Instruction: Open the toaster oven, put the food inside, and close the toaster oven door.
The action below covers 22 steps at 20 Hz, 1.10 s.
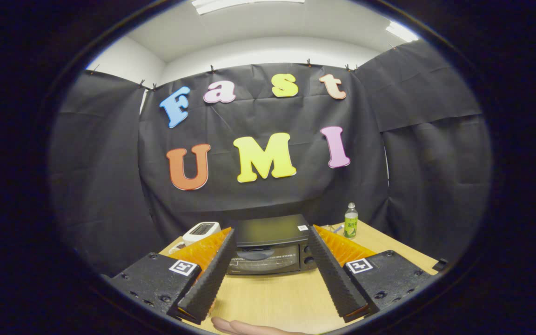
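The hand-held gripper (271,237) hovers wide open and empty, fingers framing the closed toaster oven (270,246) far across the surface (272,298), likely lining up for its door.

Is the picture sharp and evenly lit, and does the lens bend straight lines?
Gripper view: sharp on the toaster oven and bottle, no motion blur; ceiling lights are blown out; the oven's top and door glass carry a soft sheen; fisheye curves the table edge and the walls; the open gripper frames the oven, fingers on nothing.
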Motion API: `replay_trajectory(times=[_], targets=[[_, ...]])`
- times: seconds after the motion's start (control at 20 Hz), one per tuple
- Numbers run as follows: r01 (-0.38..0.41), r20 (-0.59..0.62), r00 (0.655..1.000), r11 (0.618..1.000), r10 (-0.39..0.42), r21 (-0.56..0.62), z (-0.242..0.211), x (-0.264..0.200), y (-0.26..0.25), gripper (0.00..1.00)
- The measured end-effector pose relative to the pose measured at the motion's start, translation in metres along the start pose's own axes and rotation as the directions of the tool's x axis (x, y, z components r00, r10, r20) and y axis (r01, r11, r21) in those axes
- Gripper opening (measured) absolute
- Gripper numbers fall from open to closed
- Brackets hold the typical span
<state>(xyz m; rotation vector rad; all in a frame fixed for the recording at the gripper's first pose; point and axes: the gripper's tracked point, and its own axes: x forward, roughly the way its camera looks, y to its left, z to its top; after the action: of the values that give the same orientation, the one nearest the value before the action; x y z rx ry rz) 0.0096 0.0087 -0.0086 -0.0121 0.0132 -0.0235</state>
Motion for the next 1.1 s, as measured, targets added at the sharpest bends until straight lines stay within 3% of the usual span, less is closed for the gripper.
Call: replay_trajectory(times=[0.35, 0.7, 0.9, 1.1], targets=[[-0.012, -0.014, 1.0, 1.0, 0.012, 0.002, -0.016, 0.03, 0.006, 1.0], [-0.01, 0.006, 1.0, 0.998, 0.01, -0.06, -0.05, 0.094, 0.015, 1.0], [-0.076, -0.018, 0.997, 0.995, 0.075, -0.057, -0.077, 0.135, 0.035, 1.0], [-0.081, -0.018, 0.997, 0.995, 0.08, -0.059, -0.096, 0.173, 0.038, 1.0]])
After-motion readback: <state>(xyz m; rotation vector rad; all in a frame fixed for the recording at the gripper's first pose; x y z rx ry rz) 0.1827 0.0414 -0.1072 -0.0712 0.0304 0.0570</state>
